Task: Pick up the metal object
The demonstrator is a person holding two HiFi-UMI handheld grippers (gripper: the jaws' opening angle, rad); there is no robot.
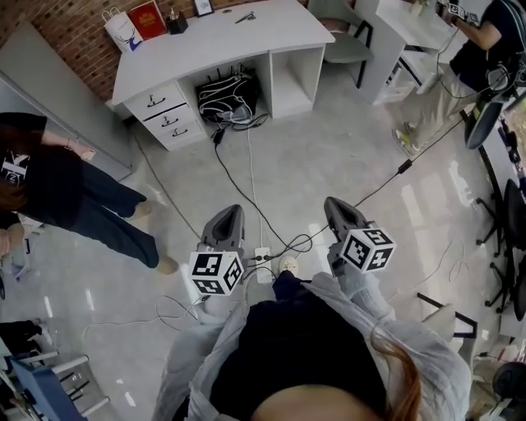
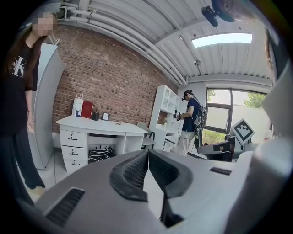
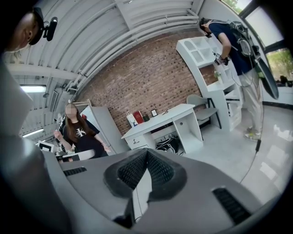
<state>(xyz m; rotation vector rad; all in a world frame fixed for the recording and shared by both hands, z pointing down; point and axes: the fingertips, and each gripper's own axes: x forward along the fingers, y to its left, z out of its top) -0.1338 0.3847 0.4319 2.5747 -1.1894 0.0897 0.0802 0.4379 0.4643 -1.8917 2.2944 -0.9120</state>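
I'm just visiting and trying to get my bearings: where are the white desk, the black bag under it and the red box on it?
White desk (image 1: pixel 238 43): head view, bare part of its top.
Black bag (image 1: pixel 223 97): head view, middle of the bag.
Red box (image 1: pixel 148 19): head view, its red face.

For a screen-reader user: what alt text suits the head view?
Looking down, a person holds the left gripper and right gripper, fingers together, empty, above the floor. Ahead, a white desk stands against a brick wall, a black bag beneath it; another person stands left.
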